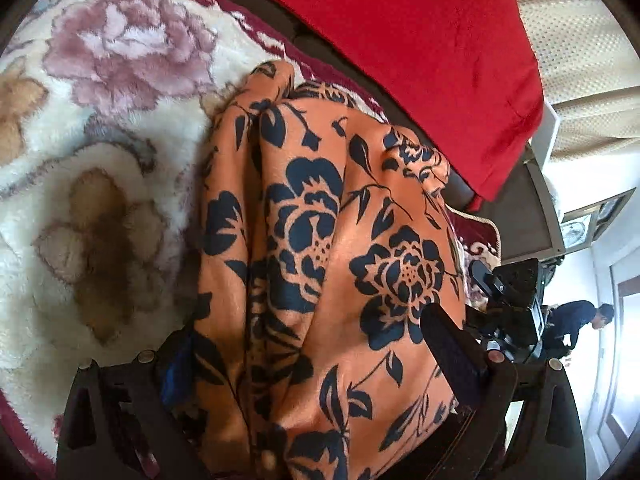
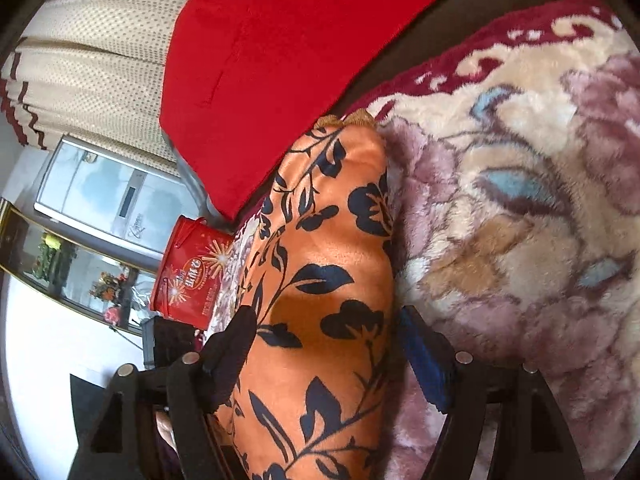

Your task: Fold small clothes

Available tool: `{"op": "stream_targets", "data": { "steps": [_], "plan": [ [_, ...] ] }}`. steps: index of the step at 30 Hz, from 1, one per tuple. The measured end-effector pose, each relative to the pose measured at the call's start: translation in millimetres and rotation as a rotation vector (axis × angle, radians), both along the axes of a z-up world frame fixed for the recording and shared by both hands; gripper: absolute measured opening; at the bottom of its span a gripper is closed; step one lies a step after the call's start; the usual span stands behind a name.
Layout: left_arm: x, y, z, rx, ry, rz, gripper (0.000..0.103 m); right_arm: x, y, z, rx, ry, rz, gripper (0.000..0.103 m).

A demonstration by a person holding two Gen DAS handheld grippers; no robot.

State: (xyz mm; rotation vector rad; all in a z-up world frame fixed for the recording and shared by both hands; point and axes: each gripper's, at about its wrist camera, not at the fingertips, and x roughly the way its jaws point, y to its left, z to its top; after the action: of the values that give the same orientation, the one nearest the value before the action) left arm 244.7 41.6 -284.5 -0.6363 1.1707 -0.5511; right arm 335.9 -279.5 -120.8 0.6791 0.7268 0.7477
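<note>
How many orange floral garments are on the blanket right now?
1. The orange garment lies bunched on the blanket, running between both grippers' fingers, below the red cushion. Others may be hidden beneath.

Under me spreads a fluffy cream blanket with mauve flowers (image 1: 100, 128). A plain red velvet cushion (image 2: 280, 60) fills the top, and a red printed tin (image 2: 192, 276) sits at my left edge beside dotted beige curtains (image 2: 104, 60).

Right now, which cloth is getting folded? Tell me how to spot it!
Find the fluffy cream blanket with big pink flowers that covers the bed. On it, below the plain red cover, lies the orange cloth. It alone is smooth and orange, printed with dark navy flowers and leaves.
</note>
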Motion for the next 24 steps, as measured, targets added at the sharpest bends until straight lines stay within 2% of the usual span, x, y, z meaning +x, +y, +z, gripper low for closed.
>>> {"op": "stream_targets", "data": {
  "steps": [3,5,6,9,14,16,24],
  "plan": [
    [2.6,-3.9,-2.2,-0.018,-0.005,0.011,0.098,4.2,4.8,-1.3,0.012,-0.014,0.013,0.078],
    [-1.2,-4.2,-2.0,0.004,-0.015,0.019,0.088,4.5,10.1,-1.2,0.003,-0.029,0.015,0.078],
    [2.7,-1.0,-3.7,0.022,-0.016,0.021,0.077,4.8,13.8,-1.0,-0.002,-0.035,0.018,0.078],
    [1.7,-2.2,-2.5,0.042,-0.027,0.021,0.067,3.9,22.2,-1.3,0.001,-0.067,0.017,0.078],
    [-6.6,-9.7,10.3,0.074,-0.088,0.014,0.045,-5.7,41.2,3.5,-0.088,-0.144,-0.004,0.066],
    [-8.7,-10.9,14.2,0.08,-0.11,0.016,0.037,-10.0,41.6,7.8,-0.091,-0.173,-0.016,0.056],
    [-21.4,-18.4,42.0,0.133,-0.203,0.004,0.03,-32.5,49.4,34.0,-0.144,-0.306,-0.042,0.049]
  ]
}}
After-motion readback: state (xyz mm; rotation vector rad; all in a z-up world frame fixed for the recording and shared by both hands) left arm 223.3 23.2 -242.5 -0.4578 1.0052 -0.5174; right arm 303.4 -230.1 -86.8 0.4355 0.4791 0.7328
